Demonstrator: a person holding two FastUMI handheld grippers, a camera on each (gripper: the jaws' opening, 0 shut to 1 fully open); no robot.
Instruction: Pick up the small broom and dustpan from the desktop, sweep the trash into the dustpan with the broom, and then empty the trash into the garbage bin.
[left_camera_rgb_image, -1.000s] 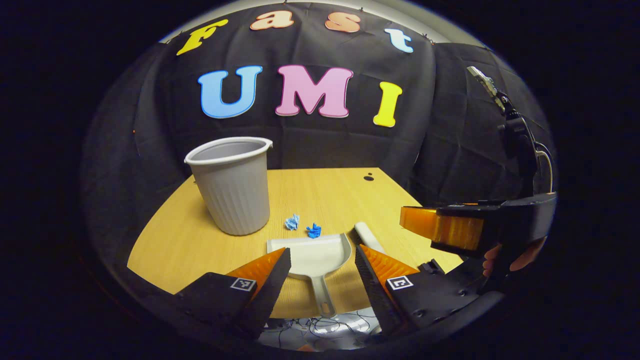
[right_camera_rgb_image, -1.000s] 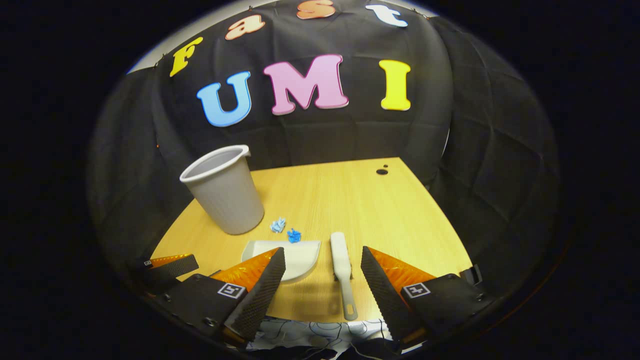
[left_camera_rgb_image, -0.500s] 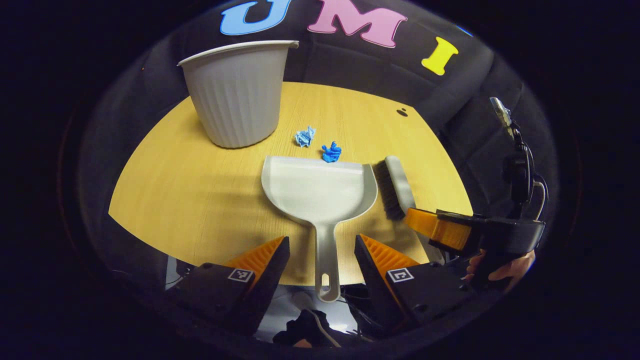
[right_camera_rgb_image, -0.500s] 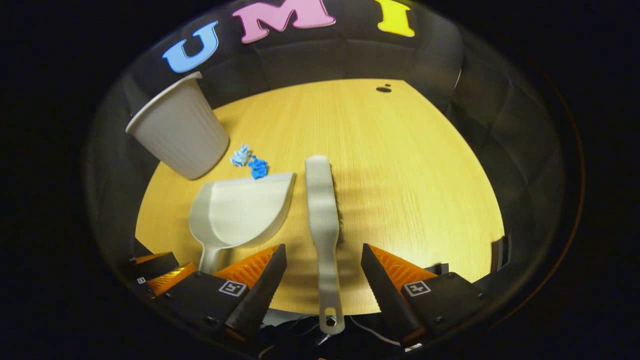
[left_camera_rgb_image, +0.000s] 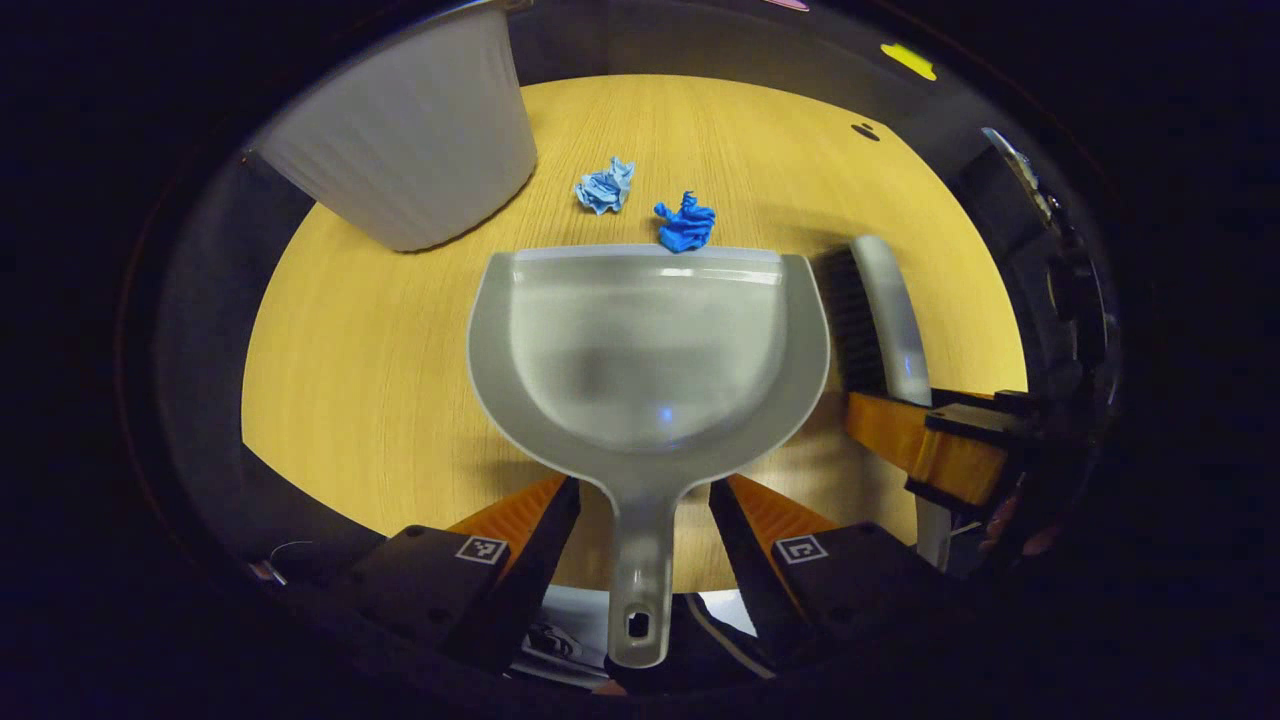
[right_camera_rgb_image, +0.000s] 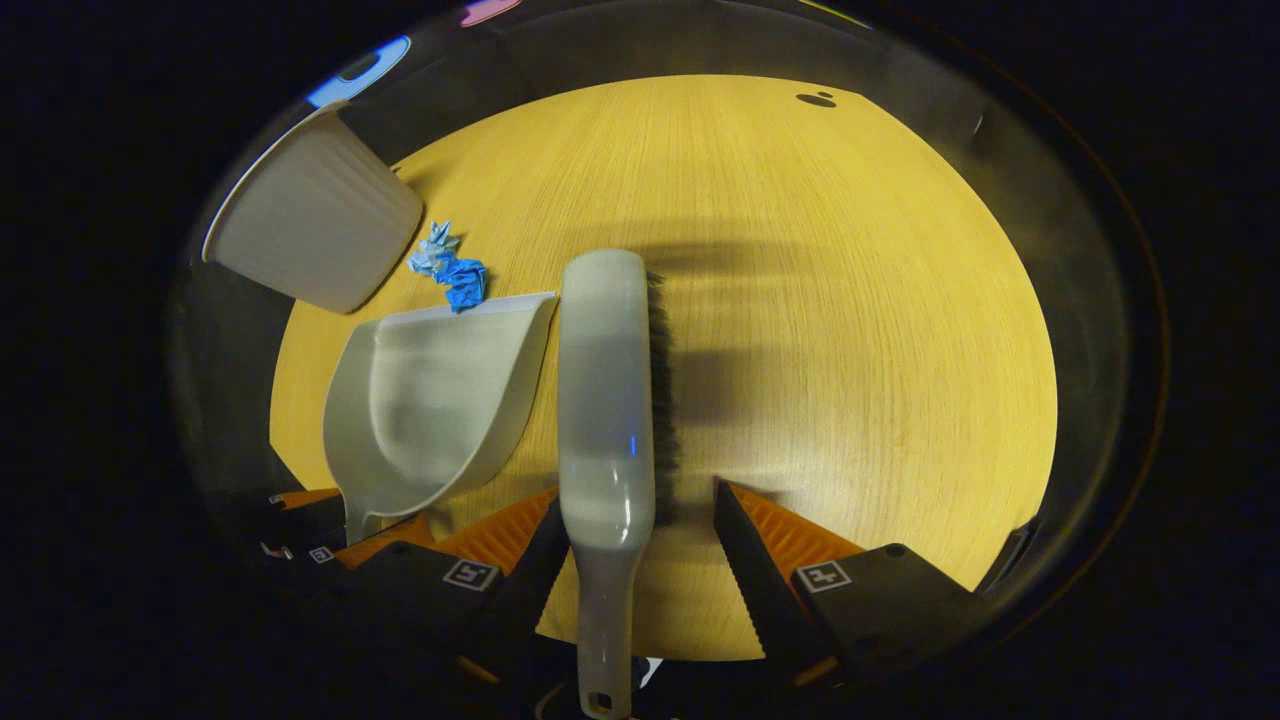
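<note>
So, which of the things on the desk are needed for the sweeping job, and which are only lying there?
Needed for the job:
- dustpan
- broom
- pale blue paper scrap
- dark blue paper scrap
- grey bin
- left tool and right tool, both open around the handles

Only there:
- small dark hole in the desk

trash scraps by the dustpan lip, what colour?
Two scraps: one pale blue, one bright blue, seen best in the left gripper view.

Wooden desktop (right_camera_rgb_image: 850, 300); black cloth wall (left_camera_rgb_image: 700, 50)
</note>
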